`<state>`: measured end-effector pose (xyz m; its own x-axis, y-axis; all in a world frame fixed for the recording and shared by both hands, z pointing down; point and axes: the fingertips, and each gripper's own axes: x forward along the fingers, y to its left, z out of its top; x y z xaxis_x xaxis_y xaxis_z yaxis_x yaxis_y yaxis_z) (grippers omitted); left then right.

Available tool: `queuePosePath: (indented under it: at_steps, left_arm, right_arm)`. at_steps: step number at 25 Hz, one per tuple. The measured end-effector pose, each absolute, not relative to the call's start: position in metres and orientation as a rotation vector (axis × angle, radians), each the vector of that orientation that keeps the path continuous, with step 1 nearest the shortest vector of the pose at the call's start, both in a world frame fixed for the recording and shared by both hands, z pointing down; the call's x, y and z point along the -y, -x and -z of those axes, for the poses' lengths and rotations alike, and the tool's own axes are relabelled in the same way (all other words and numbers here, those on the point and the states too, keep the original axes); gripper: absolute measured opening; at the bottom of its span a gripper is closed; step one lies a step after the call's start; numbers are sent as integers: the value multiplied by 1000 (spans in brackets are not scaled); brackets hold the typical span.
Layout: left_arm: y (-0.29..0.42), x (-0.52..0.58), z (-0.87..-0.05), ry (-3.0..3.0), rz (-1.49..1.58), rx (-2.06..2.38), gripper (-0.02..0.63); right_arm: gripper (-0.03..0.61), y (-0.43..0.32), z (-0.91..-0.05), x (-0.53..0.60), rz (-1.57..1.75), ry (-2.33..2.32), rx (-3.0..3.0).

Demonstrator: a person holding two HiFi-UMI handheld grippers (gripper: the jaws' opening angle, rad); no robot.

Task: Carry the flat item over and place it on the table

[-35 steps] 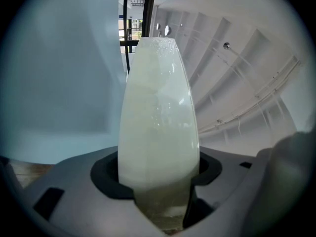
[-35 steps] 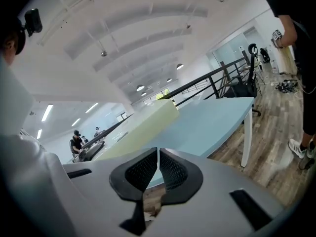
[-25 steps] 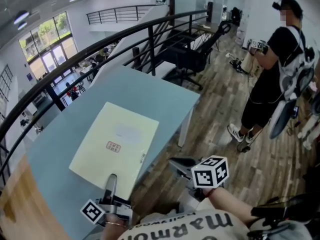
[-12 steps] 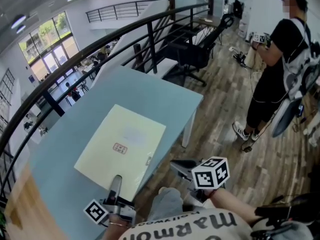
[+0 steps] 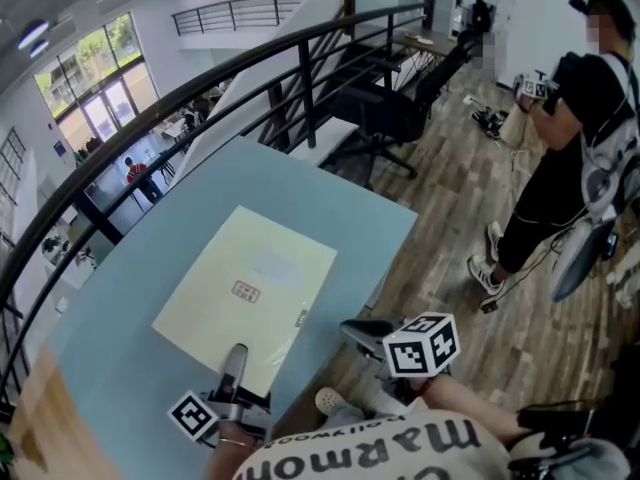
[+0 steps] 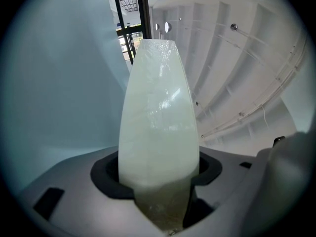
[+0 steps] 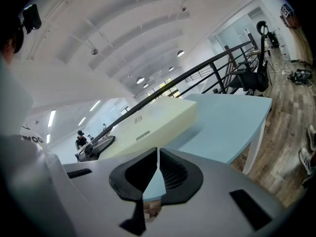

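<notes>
Head view, one moment. One light-blue table [image 5: 380,223] fills the middle, set against one curved black railing [image 5: 200,93]. One flat item [image 5: 250,288], a pale yellow rectangular sheet, is held over the tabletop near its front edge; the right gripper view shows a shadow beneath it on the blue surface. One bystander [image 5: 570,158] in black stands well apart on the wood floor at the right, and one black office chair [image 5: 385,118] stands beyond the table.

Two grippers are present, each carrying one marker cube. The left gripper [image 5: 237,356] points level along the sheet and is clamped on the middle of its near edge; in the left gripper view the sheet runs straight out from between the jaws. The right gripper [image 5: 352,326] tilts somewhat downward beside the table's front edge, clear of the sheet, its jaws closed together with nothing between them. Its marker cube [image 5: 421,344] faces the camera; the left one [image 5: 192,417] sits low by the wrist.

One small reddish label [image 5: 245,290] marks the sheet, too small to read. The wearer's shirt [image 5: 400,453] bears large letters, seen upside down and cut off, reading "marmo".
</notes>
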<state>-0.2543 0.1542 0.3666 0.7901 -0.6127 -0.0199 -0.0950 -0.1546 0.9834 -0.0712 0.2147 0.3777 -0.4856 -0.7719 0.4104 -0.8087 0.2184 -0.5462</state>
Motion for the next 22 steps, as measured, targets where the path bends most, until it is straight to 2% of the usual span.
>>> queuePosePath:
  at_steps: [14, 22]
  left_arm:
    - [215, -74, -367, -1688, 517, 575, 281]
    - [236, -65, -376, -1655, 563, 637, 282]
  right_arm:
    - [43, 43, -379, -114, -1150, -1481, 2431]
    - [41, 68, -391, -84, -1163, -1372, 2446]
